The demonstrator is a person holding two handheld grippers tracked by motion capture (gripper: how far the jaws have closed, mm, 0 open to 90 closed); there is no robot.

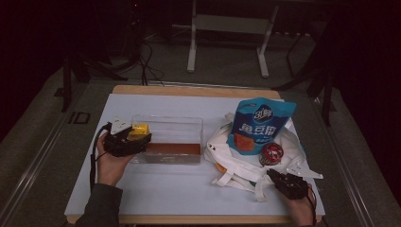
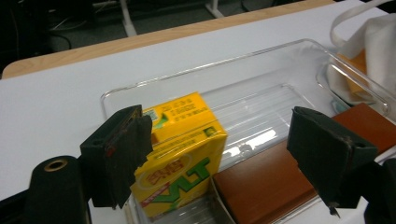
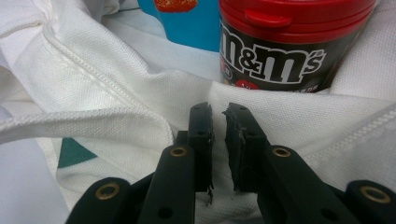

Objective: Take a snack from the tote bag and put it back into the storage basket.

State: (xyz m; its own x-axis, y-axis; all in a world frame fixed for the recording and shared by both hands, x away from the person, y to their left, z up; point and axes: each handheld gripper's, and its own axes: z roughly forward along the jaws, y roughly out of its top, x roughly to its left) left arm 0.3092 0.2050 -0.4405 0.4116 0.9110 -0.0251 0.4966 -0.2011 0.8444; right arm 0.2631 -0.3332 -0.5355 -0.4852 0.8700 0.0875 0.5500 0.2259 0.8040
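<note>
On the left side of the white counter (image 1: 156,189), the left gripper (image 1: 135,138) is held level by the person's left hand (image 1: 109,163), forearm entering from the bottom edge, jaws pointing toward the clear rectangular plastic bin (image 1: 189,124). Jaws released, spread wide to either side of the yellow drink carton (image 2: 180,161); one pad sits just beside the carton's edge, the other well clear of it. Carton lies inside the bin at its left end, tilted, next to a flat reddish-brown slab (image 2: 285,170) on the bin floor.

Right gripper (image 1: 274,177) low at the near right of the counter, held by the right hand (image 1: 302,208), jaws aimed toward the white canvas tote bag (image 1: 236,165). In the right gripper view the jaws (image 3: 218,135) are clenched on a fold of the white bag cloth, pads nearly together. Just beyond stands a dark brown candy tub with a red lid (image 3: 280,42); behind it a blue snack pouch (image 1: 260,125) leans upright on the bag
</note>
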